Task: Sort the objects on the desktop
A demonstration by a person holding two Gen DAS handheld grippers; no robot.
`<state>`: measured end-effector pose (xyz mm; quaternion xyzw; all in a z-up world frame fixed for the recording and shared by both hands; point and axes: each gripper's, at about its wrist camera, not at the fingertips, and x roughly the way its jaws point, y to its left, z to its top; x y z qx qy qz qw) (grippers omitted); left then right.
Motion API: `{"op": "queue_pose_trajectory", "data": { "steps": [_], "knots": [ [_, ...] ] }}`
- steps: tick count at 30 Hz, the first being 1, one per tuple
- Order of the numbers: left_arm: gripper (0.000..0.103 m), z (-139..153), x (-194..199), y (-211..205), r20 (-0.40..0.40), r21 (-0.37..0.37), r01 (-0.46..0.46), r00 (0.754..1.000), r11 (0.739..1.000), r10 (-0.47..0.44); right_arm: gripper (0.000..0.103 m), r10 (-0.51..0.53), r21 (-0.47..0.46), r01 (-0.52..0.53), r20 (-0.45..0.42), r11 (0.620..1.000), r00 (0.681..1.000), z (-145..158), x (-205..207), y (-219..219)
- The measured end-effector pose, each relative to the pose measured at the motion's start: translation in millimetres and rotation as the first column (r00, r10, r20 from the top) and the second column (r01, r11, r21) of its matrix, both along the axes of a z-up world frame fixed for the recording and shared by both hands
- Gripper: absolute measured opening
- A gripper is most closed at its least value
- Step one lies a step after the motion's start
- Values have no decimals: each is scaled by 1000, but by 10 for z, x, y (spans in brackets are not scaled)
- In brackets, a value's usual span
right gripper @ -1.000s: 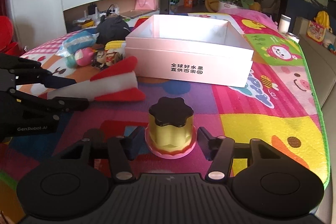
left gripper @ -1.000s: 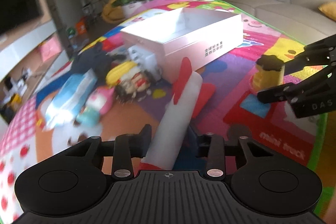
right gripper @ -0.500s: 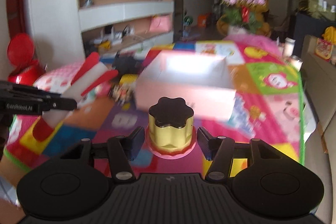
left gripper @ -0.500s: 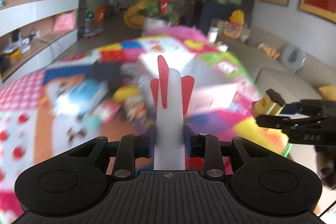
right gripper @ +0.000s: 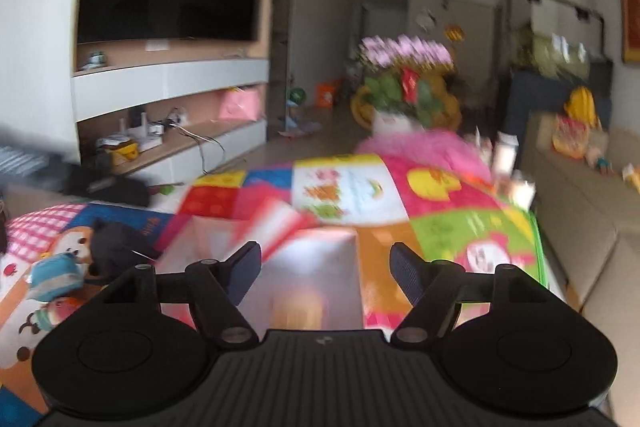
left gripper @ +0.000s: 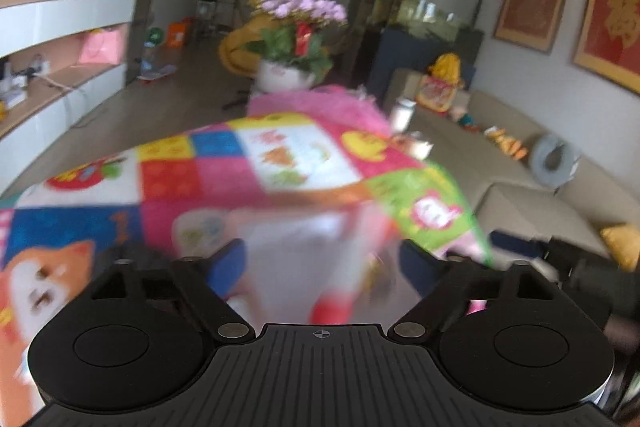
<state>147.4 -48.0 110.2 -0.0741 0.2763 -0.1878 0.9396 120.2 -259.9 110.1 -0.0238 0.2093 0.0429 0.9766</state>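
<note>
Both grippers hang over the white box (right gripper: 280, 267), which sits toward the middle of the patchwork play mat (left gripper: 280, 163), and both are letting go. The left gripper (left gripper: 320, 259) has its jaws opening wide; below them a blurred white and red rocket toy (left gripper: 316, 267) shows, loose between the pads and apparently dropping into the box. From the right wrist view the same red and white shape (right gripper: 276, 223) smears across the box's far left corner. The right gripper (right gripper: 326, 267) is opening as well, with nothing pressed between its pads; a faint yellowish blur under it may be the small jar, though I cannot tell. The rocket looks like foam or plush: light, soft, not fragile, easiest taken around its straight white body, not its fins. Both tools tilt gently downward over the box's open top, side by side. Near the mat's left edge lie a black cap (right gripper: 112, 239) and a blue pouch (right gripper: 56, 269), probably next to be sorted.
</note>
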Motion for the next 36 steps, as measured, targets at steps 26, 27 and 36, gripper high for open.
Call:
{"op": "queue_pose_trajectory", "data": {
  "steps": [26, 27, 36],
  "knots": [
    [103, -1009, -1166, 1121, -38, 258, -356, 925, 898, 378, 52, 322, -221, -329, -67, 918, 944, -537, -494, 1568],
    [103, -996, -1202, 1182, -36, 237, -372, 920, 897, 391, 52, 350, -262, -355, -69, 897, 934, -596, -526, 1717],
    [103, -951, -1345, 1527, -59, 138, -442, 890, 887, 453, 53, 423, -301, -470, -210, 830, 882, -977, -129, 2374]
  ]
}}
